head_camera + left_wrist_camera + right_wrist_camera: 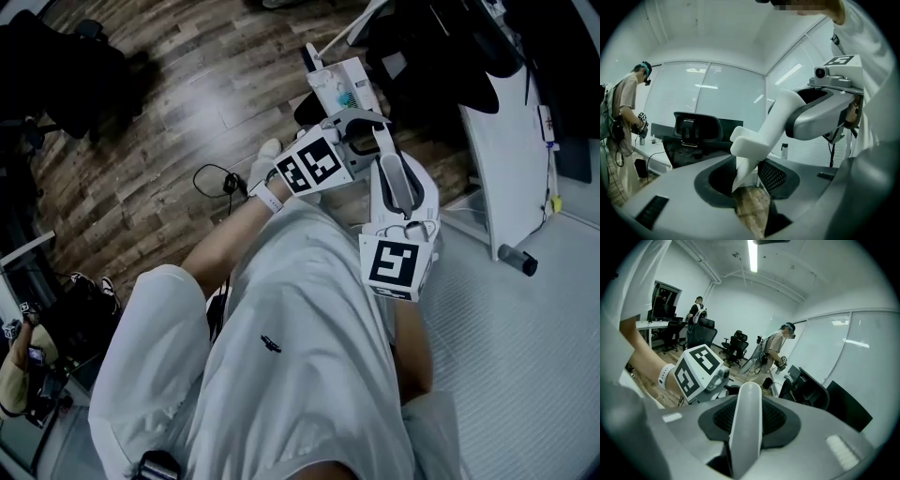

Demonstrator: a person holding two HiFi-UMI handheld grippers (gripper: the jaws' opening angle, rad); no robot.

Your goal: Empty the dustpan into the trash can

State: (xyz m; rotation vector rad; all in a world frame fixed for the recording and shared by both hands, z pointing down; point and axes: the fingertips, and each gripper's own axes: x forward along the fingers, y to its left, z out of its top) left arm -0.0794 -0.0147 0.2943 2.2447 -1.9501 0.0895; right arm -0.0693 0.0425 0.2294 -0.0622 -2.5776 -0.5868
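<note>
On the left, a black cable [214, 178] lies on the brown wood floor [141, 141]. In the left gripper view another person [624, 117] stands at a desk near a black office chair [691, 131]. The left gripper [746, 185] is raised in front of the wearer's white clothing [309, 356]. Its jaws stand well apart, and floorboards show through the gap. Only a thin white tip of the dustpan [757, 136] dips between them, close to the left-hand pad; whether it touches that pad cannot be told. The white dustpan is held up at waist level between the two grippers. Its rounded handle [745, 441] runs back to the right gripper [747, 404], whose jaws are clamped on it, the bar filling the space between the meshed pads. Further right, a white panel [506, 169] leans at the edge of a pale ribbed mat [525, 356].
</note>
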